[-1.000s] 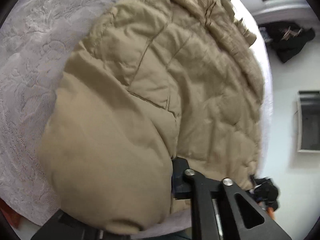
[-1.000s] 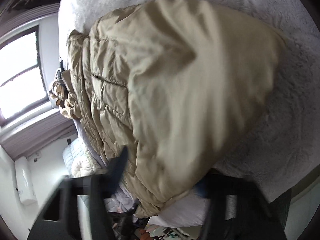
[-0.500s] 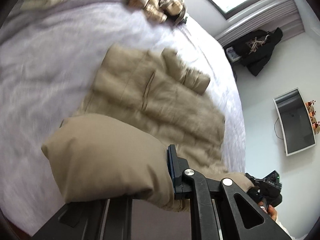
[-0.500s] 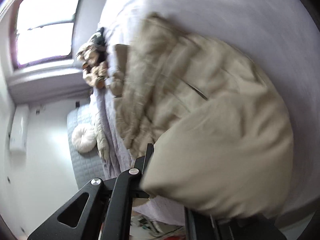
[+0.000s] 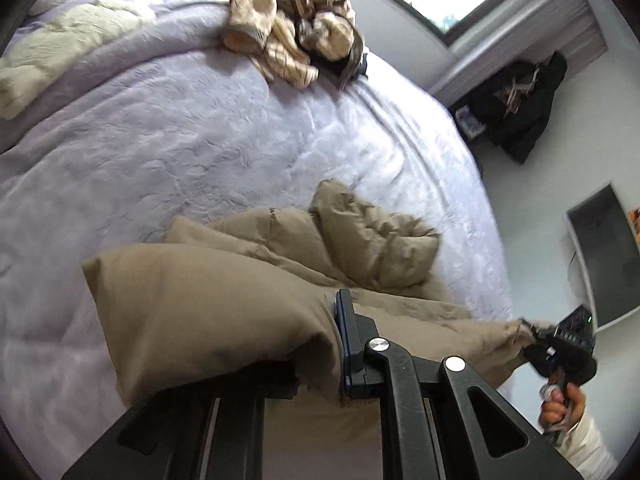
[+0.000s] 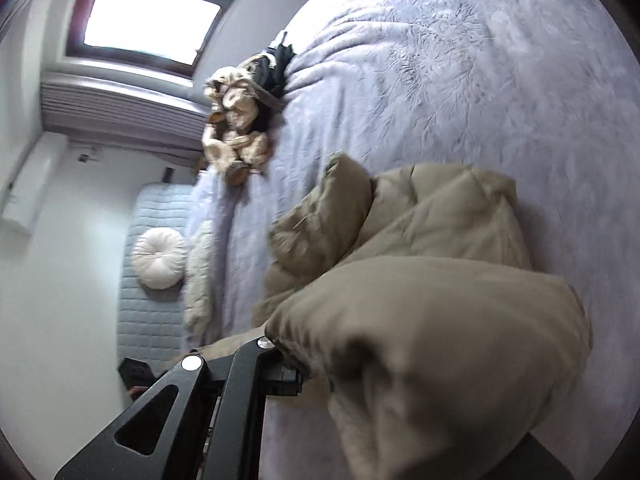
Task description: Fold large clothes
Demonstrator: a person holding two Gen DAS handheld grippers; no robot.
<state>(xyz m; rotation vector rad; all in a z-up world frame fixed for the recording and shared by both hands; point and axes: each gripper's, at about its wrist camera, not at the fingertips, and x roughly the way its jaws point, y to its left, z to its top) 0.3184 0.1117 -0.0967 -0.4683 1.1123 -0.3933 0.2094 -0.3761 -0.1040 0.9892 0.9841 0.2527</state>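
Note:
A tan puffy jacket [image 5: 248, 312] is stretched between my two grippers above the bed, and its far end [image 5: 372, 236] still lies crumpled on the cover. My left gripper [image 5: 316, 360] is shut on one edge of it; a bulge of cloth hides the left finger. At the right edge of the left wrist view a hand holds my right gripper [image 5: 560, 352], which pinches the other corner. In the right wrist view the jacket [image 6: 432, 320] billows over my right gripper [image 6: 324, 384], shut on its hem, and covers the right finger.
The bed's pale lavender cover [image 5: 180, 140] fills most of both views. A heap of cream and brown clothes [image 5: 296, 28] lies at its far edge under the window. A cream blanket [image 5: 60, 52] lies far left. Dark clothes [image 5: 520, 108] and a screen [image 5: 604, 256] stand by the wall.
Both grippers have risen and drawn back with the jacket's edge. The jacket, spread flat before, now hangs bunched between them, and far more of the bed shows.

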